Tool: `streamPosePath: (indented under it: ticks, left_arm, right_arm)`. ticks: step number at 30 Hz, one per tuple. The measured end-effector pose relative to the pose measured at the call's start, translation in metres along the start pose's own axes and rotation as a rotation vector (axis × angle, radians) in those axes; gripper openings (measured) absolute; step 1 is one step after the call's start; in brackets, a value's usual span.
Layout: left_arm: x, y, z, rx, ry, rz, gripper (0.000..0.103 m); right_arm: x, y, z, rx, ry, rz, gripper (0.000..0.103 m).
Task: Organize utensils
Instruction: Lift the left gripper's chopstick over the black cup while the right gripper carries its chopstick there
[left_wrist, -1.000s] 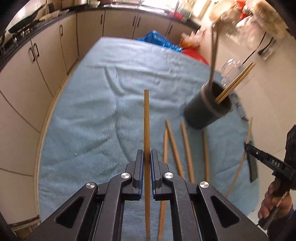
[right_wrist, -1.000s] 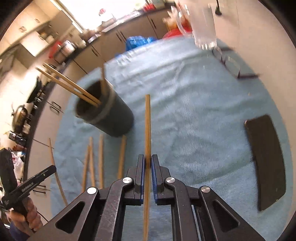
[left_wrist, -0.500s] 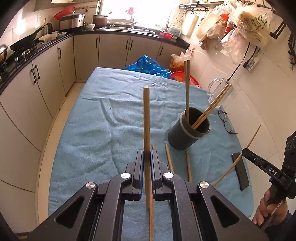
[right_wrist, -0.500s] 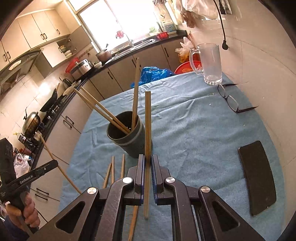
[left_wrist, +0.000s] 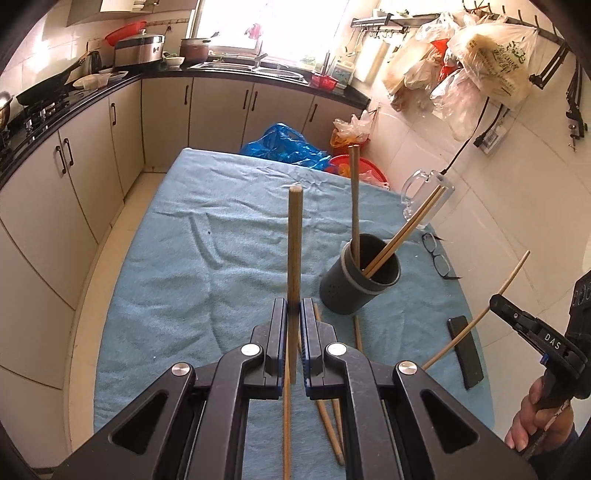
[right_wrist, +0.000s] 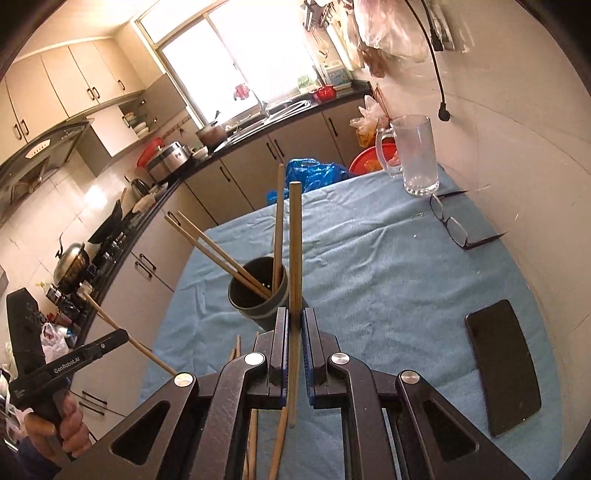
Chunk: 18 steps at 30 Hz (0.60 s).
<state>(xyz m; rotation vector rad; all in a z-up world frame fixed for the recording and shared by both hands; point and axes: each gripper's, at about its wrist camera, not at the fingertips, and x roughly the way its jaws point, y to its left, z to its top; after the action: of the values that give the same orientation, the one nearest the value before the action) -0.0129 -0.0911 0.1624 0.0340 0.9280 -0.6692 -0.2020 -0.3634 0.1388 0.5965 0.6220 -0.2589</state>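
From your left wrist cam, the left gripper (left_wrist: 293, 308) is clamped tight on a wooden chopstick (left_wrist: 294, 258) that stands nearly upright between the jaws, with the dark utensil holder (left_wrist: 360, 280) just ahead and off to the right, already holding three chopsticks. More loose chopsticks (left_wrist: 328, 413) lie on the blue cloth (left_wrist: 177, 258) right under the jaws. A phone (left_wrist: 465, 350) and glasses (left_wrist: 437, 254) sit further right, clear of your path. From the right wrist cam, the right gripper (right_wrist: 294, 319) is pinched shut on its own chopstick (right_wrist: 294, 258), also pointing up, and the holder (right_wrist: 258, 295) is directly ahead, slightly left, looking nearer to this hand. I'd watch the sticks leaning in the cup (right_wrist: 218, 251); they could block the drop.
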Motion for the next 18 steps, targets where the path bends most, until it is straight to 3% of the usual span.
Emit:
streamPosePath:
  ticks: [18]
  left_arm:
    - [-0.02,-0.014,0.017,0.022,-0.049,-0.041,0.006]
  right_arm:
    - [-0.025,-0.005,0.021,0.047,-0.067,0.028,0.007]
